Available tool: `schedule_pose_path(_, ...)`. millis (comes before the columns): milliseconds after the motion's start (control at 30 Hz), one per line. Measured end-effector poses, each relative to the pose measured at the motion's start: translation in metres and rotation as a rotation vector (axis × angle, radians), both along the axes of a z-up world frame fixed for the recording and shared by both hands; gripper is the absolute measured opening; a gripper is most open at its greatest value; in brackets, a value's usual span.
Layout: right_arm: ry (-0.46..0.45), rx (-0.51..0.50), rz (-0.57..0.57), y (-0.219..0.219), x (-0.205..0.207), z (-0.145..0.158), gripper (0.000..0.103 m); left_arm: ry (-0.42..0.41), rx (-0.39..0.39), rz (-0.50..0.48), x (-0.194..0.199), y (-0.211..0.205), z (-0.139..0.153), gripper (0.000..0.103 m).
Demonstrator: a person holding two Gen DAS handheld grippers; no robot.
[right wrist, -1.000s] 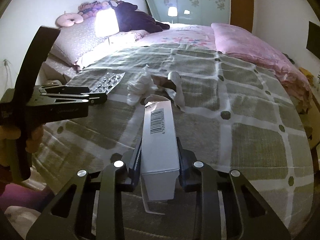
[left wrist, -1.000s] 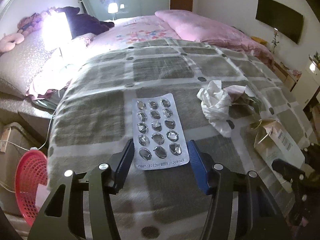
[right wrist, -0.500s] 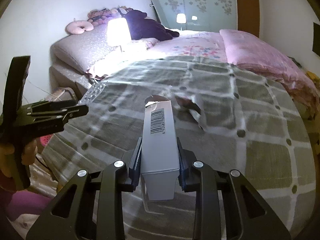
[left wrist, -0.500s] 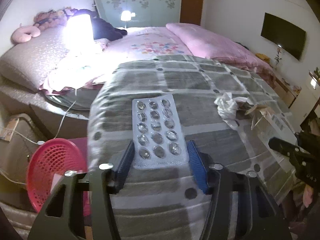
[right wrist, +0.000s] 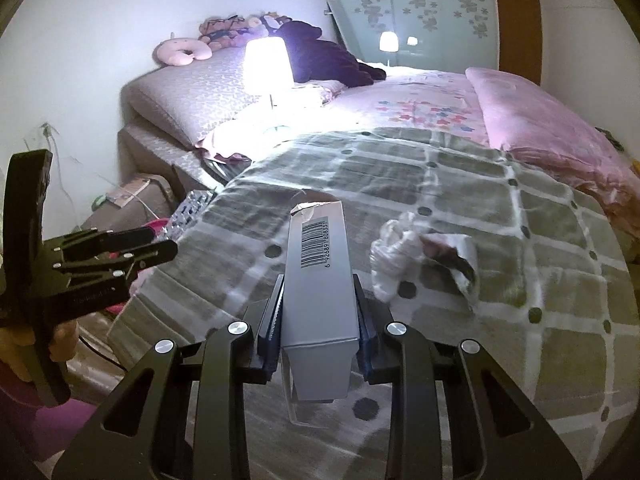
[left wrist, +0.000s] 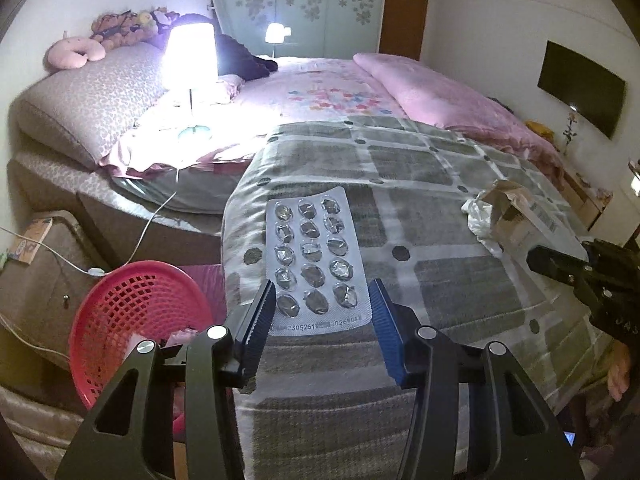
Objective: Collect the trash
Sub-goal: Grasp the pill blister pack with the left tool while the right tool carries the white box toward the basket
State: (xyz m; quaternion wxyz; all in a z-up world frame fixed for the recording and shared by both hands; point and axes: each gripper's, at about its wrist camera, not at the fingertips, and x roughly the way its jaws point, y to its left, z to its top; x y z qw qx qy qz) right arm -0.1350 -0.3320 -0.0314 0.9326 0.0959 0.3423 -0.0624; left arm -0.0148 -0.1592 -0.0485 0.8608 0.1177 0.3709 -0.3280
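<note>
A silver blister pack [left wrist: 314, 256] with emptied pockets is lifted over the grey checked blanket [left wrist: 432, 280], and my left gripper [left wrist: 322, 300] is shut on its near end, blue pads against both long edges. Down to the left, beside the bed, stands a red mesh basket [left wrist: 132, 312]. In the right wrist view my right gripper [right wrist: 318, 304] is shut on a long grey carton with a barcode [right wrist: 318, 256], held above the blanket. Crumpled white tissue and a torn wrapper [right wrist: 400, 256] lie on the blanket to its right. The left gripper [right wrist: 160, 246] shows at the left there.
A lit lamp [left wrist: 191, 56] stands on the bed near grey pillows [left wrist: 92, 108]. A pink quilt [left wrist: 440, 100] covers the far side. A white cable [left wrist: 156, 216] and a cardboard box [left wrist: 32, 240] sit on the floor by the basket. A dark screen [left wrist: 580, 80] hangs on the right wall.
Both grippers have drawn back and risen from the bed with their loads. The left one has swung left, so the red basket is now much closer and larger below it.
</note>
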Motion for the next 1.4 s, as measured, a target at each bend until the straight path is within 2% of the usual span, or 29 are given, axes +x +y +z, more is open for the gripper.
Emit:
schedule_pose_path(367, -0.011, 0.042, 0.066, 0.019, 0.039, 0.009, 0.029, -0.028, 0.007, 0.102, 0.013, 0.042, 0.010, 0.046)
schedule_pose_path(767, 0.021, 0.079, 0.154, 0.057, 0.079, 0.008, 0.029, -0.042, 0.026, 0.249, 0.035, 0.093, 0.005, 0.046)
schedule_pose_path(1133, 0.035, 0.102, 0.256, 0.101, 0.117, 0.014, 0.029, -0.006, 0.042, 0.329, 0.054, 0.116, -0.011, 0.047)
schedule_pose_path(1400, 0.091, 0.134, 0.324, 0.135, 0.147, -0.001, 0.029, 0.022, 0.061, 0.374, 0.066, 0.127, -0.024, 0.047)
